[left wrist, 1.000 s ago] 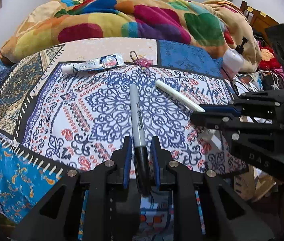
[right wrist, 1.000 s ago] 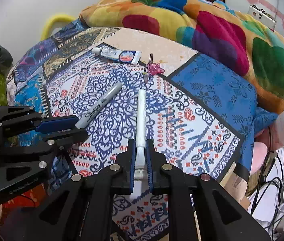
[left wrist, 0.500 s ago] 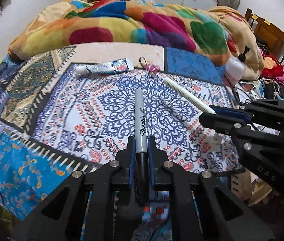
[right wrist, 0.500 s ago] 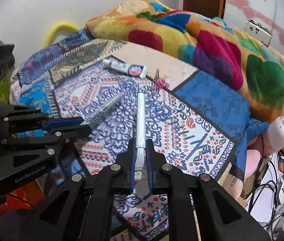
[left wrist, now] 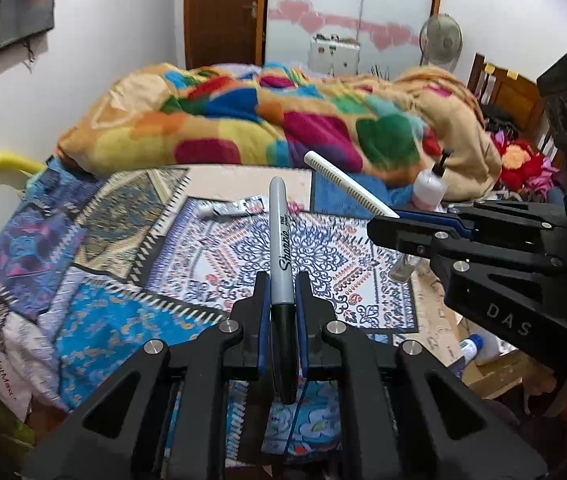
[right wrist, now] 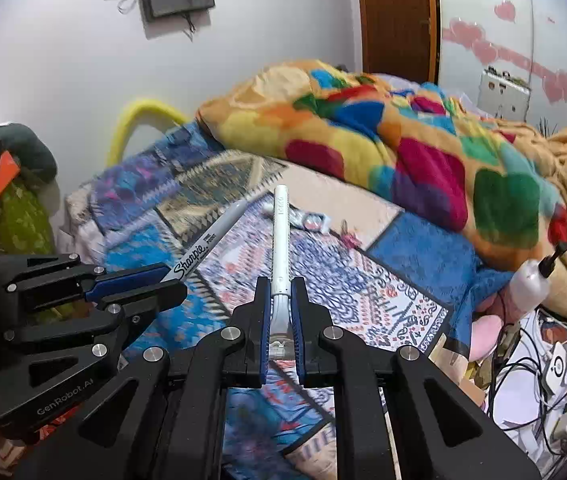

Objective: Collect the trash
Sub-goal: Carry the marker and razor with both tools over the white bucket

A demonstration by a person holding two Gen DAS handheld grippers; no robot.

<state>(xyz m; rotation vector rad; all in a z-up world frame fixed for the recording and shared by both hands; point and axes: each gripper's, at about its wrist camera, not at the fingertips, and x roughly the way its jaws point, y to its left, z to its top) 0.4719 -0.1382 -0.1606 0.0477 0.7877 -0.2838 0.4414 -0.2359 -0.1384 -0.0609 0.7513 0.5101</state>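
A: Grippers first. State?

B: Left gripper (left wrist: 282,312) pinches the black cap end of a Sharpie marker (left wrist: 281,236); grey barrel sticks straight out forward along the fingers, well clear of the bedspread (left wrist: 95,324). Right gripper (right wrist: 281,320) is clamped on the clear end of a white pen (right wrist: 281,240), same story: long axis in line with the jaws, tip pointing away toward the heaped blanket (right wrist: 423,152).

A: Both lifted?

B: Yes, neither item touches the bed. The two grippers sit side by side, the right one visible at the right edge of the left view, the left one at the left edge of the right view. The marker tip angles toward the pen in the right view; close, but apart.

A: Bin?

B: None visible in either view. My guess is the drop spot is off-frame, so both need carrying out.

A: What's left on the bed?

B: A small tube (left wrist: 235,207) and a pink keyring-like thing (right wrist: 349,238), both farther up the bedspread, ahead of both grippers. Left looks slightly nearer the tube, hard to be sure.

A: Room?

B: Open above the bed. Right side is cluttered: pump bottle (right wrist: 531,284) at the bed edge, cables (right wrist: 543,360) on the floor. Long items could snag if swung that way.
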